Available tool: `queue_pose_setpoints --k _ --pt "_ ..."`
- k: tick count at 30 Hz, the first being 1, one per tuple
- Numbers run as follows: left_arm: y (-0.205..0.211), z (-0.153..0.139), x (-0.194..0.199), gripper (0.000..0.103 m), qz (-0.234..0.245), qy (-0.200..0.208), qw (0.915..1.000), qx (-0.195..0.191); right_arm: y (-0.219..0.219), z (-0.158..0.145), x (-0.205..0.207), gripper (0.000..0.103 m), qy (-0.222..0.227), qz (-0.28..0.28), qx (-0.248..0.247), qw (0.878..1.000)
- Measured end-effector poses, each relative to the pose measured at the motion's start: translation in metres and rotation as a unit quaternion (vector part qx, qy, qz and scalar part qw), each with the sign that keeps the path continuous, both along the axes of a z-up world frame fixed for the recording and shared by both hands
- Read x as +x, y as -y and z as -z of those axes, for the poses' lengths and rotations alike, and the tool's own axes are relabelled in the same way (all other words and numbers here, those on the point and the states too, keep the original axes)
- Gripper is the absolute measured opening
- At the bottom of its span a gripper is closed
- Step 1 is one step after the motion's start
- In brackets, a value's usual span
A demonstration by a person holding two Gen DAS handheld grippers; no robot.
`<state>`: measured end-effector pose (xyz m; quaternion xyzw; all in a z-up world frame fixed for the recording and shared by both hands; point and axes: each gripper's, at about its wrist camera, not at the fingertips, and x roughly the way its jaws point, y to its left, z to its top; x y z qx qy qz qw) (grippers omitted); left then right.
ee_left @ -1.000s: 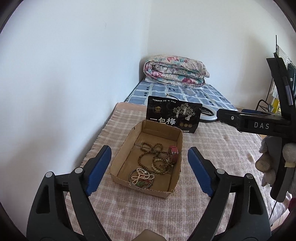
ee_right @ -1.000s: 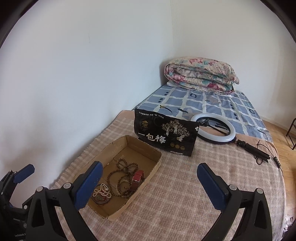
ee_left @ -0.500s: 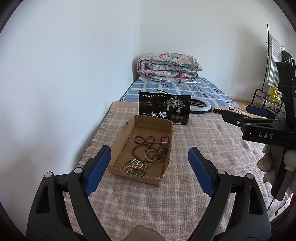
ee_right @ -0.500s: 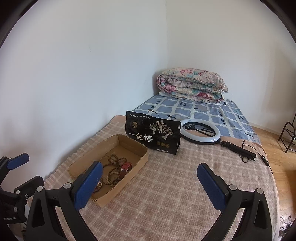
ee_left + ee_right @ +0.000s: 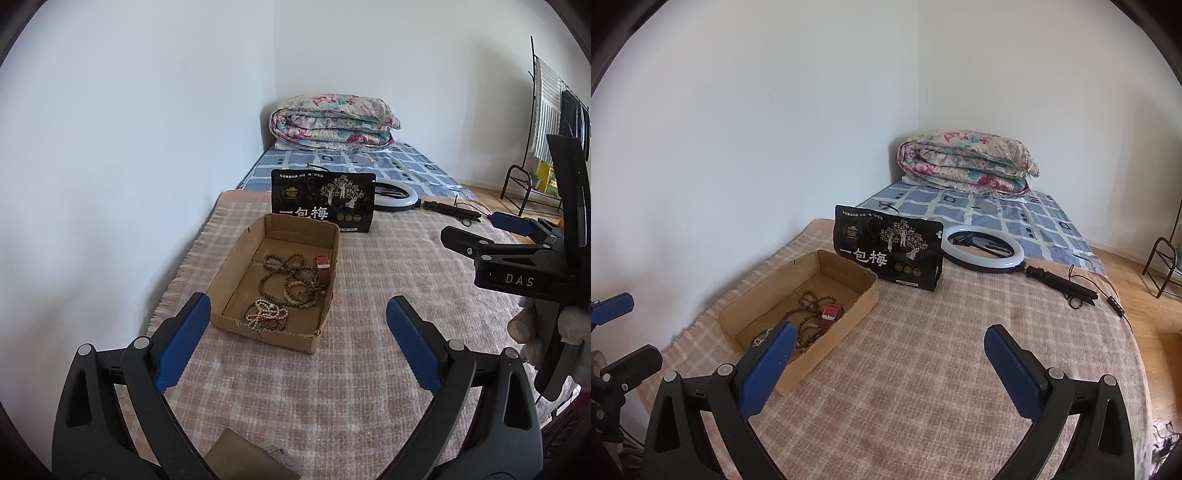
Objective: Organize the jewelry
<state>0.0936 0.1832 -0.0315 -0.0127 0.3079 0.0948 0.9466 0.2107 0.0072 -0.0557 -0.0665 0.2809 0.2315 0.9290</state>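
A shallow cardboard box (image 5: 236, 258) (image 5: 857, 295) lies on the checked blanket. It holds brown bead strings (image 5: 291, 277) (image 5: 809, 321), a pale bead bracelet (image 5: 266, 313) and a red-strapped watch (image 5: 323, 263) (image 5: 833, 311). My left gripper (image 5: 297, 314) is open and empty, above the blanket just in front of the box. My right gripper (image 5: 888, 350) is open and empty, to the right of the box. It also shows in the left wrist view (image 5: 476, 236).
A black snack bag (image 5: 323, 205) (image 5: 888, 256) stands behind the box. A ring light (image 5: 982, 249) with its stand and cable lies to the right. A folded floral quilt (image 5: 967, 162) sits at the far end by the wall. A metal rack (image 5: 532, 184) stands on the floor.
Both grippers have drawn back from the box and stay open. The box looks smaller and farther off in both views.
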Motion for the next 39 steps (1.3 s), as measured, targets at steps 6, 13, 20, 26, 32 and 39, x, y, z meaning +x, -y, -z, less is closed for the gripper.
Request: queue_pose_setpoints --k 6,13,20,26,32,39 --pt "0.001 0.001 0.001 0.099 -0.003 -0.004 1.0 0.003 0.008 0.004 0.004 0.103 -0.007 0.008 0.001 1.0" --pt "0.001 0.003 -0.002 0.102 -0.013 -0.002 0.9998 0.012 0.009 0.004 0.005 0.103 -0.006 0.007 0.003 1.0" --pt "-0.003 0.003 0.001 0.102 -0.024 -0.009 0.9996 0.008 0.005 0.006 0.005 0.103 -0.009 0.001 0.0 1.0" --pt "-0.004 0.004 0.001 0.102 -0.024 -0.01 0.9996 0.009 0.002 0.008 0.006 0.103 -0.014 -0.003 0.0 1.0" --pt "-0.006 0.006 0.001 0.102 -0.025 -0.013 0.9995 0.009 0.001 0.009 0.006 0.103 -0.016 -0.004 0.001 1.0" --pt "-0.004 0.007 -0.001 0.102 -0.022 -0.011 0.9996 0.015 0.0 0.011 0.006 0.103 -0.021 -0.01 -0.001 1.0"
